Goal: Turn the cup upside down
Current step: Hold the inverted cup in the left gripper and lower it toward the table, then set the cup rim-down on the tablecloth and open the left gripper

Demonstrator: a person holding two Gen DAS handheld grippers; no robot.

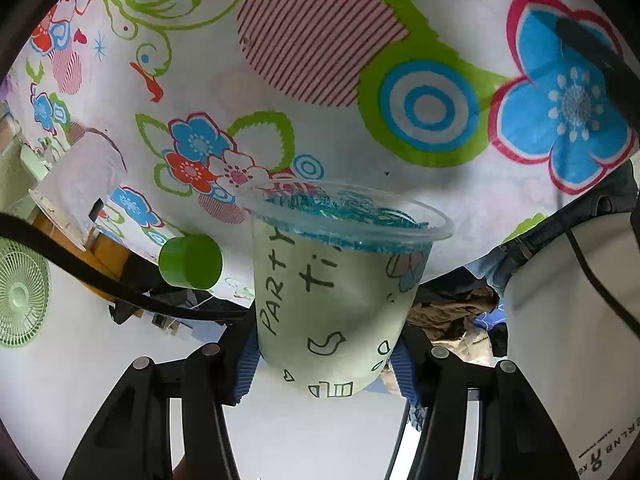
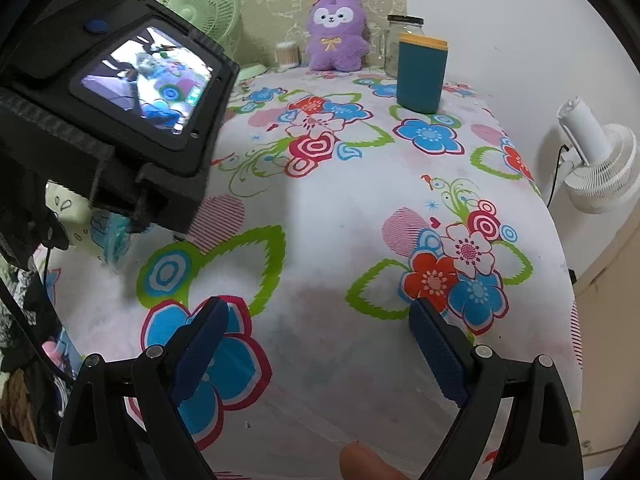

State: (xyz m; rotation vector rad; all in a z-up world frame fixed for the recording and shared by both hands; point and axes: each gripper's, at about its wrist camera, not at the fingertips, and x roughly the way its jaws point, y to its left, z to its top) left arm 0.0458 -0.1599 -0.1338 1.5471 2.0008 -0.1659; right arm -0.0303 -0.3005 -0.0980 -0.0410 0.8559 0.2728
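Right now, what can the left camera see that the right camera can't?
Only the left wrist view shows the cup's "PARTY" writing, the blue pads of the left gripper squeezing it, a green cap and a paper roll. Only the right wrist view shows the open right gripper, a purple plush, a teal container and a glass jar. Both show the flowered cloth and a green fan.
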